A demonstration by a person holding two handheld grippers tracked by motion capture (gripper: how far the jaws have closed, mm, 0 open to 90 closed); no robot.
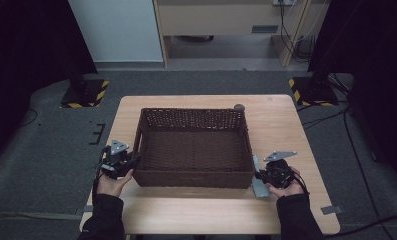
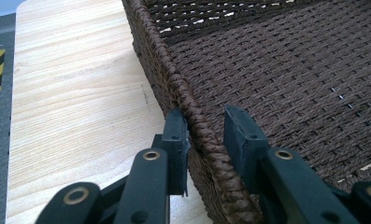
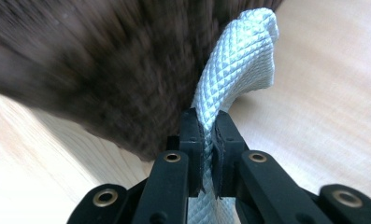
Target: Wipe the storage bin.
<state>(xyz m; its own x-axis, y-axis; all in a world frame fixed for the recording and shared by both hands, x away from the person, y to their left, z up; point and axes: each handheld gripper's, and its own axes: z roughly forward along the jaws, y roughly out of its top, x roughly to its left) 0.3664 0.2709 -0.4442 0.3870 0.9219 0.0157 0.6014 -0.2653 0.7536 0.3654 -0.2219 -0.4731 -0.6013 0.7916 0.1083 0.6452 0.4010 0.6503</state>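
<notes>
Grey carpet [image 1: 46, 165] surrounds a light wooden table [image 1: 281, 125], and two stand bases edged with yellow-and-black striped tape [image 1: 83, 93] sit on the floor beyond its far corners. On the table stands a dark brown woven basket [image 1: 193, 150], rectangular, with its long sides running across the high view. A person's hands come in from the near edge in dark sleeves. The left gripper [image 1: 128, 162] is at the basket's near left corner; in the left gripper view [image 2: 204, 135] its jaws straddle the braided rim [image 2: 192, 121], one pad outside the wall and one inside; the outer pad lies against the weave, while a narrow gap seems to remain beside the inner pad, so whether the pinch is complete is unclear. The right gripper [image 1: 262, 175] is just beside the basket's near right corner, and its jaws are clamped tight on a pale, silvery-white woven strap [image 3: 239, 65], which in the right gripper view [image 3: 207, 140] rises from between the pads and curves over beside the blurred dark basket wall [image 3: 103, 70]. In the high view that strap [image 1: 256, 172] lies along the basket's right side on the tabletop. A small dark round thing [image 1: 239, 106] rests on the table behind the basket's far right corner
</notes>
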